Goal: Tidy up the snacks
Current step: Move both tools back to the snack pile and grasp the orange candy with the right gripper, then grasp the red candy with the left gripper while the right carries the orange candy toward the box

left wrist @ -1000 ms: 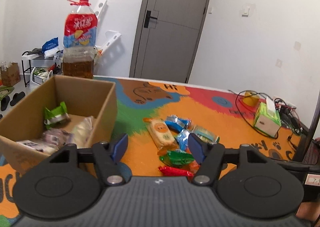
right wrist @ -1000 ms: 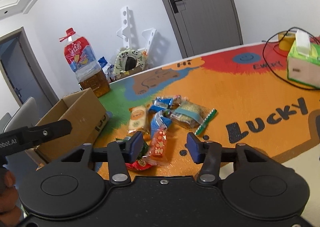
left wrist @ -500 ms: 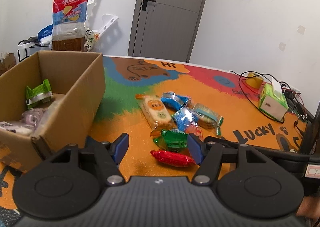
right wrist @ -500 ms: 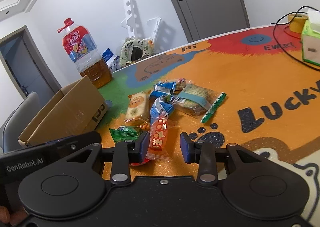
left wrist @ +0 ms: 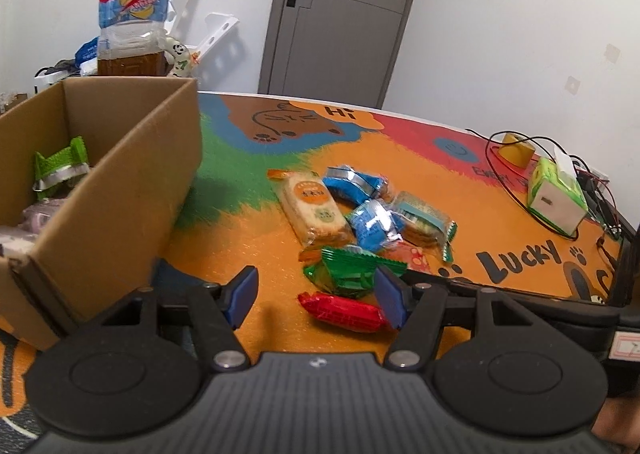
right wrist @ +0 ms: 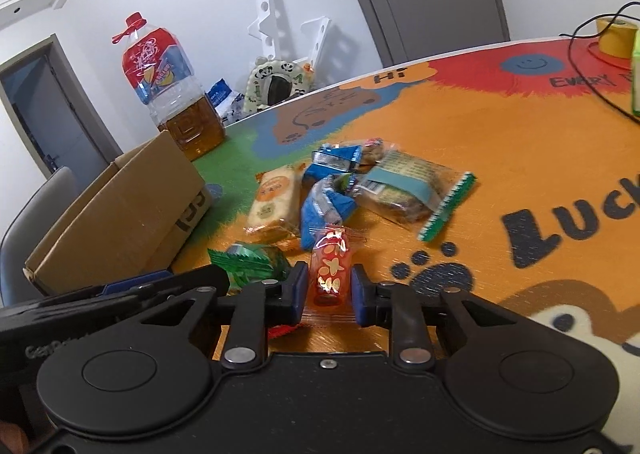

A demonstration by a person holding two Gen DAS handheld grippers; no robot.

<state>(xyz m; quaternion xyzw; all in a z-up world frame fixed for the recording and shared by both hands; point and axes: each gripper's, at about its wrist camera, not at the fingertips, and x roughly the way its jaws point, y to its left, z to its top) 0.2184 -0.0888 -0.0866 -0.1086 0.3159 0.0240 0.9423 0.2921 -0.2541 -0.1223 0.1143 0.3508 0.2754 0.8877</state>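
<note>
A pile of wrapped snacks lies mid-table. My right gripper [right wrist: 329,292] has its jaws narrowed around an orange-red snack with gold butterflies [right wrist: 330,268], pads beside its sides; firm contact is unclear. My left gripper [left wrist: 316,294] is open, low over the mat, with a red snack [left wrist: 344,311] and a green snack [left wrist: 352,266] between and just beyond its fingertips. A cardboard box [left wrist: 132,190] to the left holds a green-wrapped snack [left wrist: 60,170] and other packets. An orange cracker pack [left wrist: 314,210], blue packs [left wrist: 374,224] and a clear biscuit pack [right wrist: 404,186] lie behind.
A large bottle of brown liquid [left wrist: 132,18] stands behind the box. A green tissue box [left wrist: 558,196], a yellow tape roll [left wrist: 518,146] and black cables [left wrist: 508,178] sit at the far right. The box also shows in the right view [right wrist: 120,214].
My right gripper moved forward and down and narrowed its jaws around the orange-red snack. My left gripper swung right, away from the box, and dropped toward the red and green snacks.
</note>
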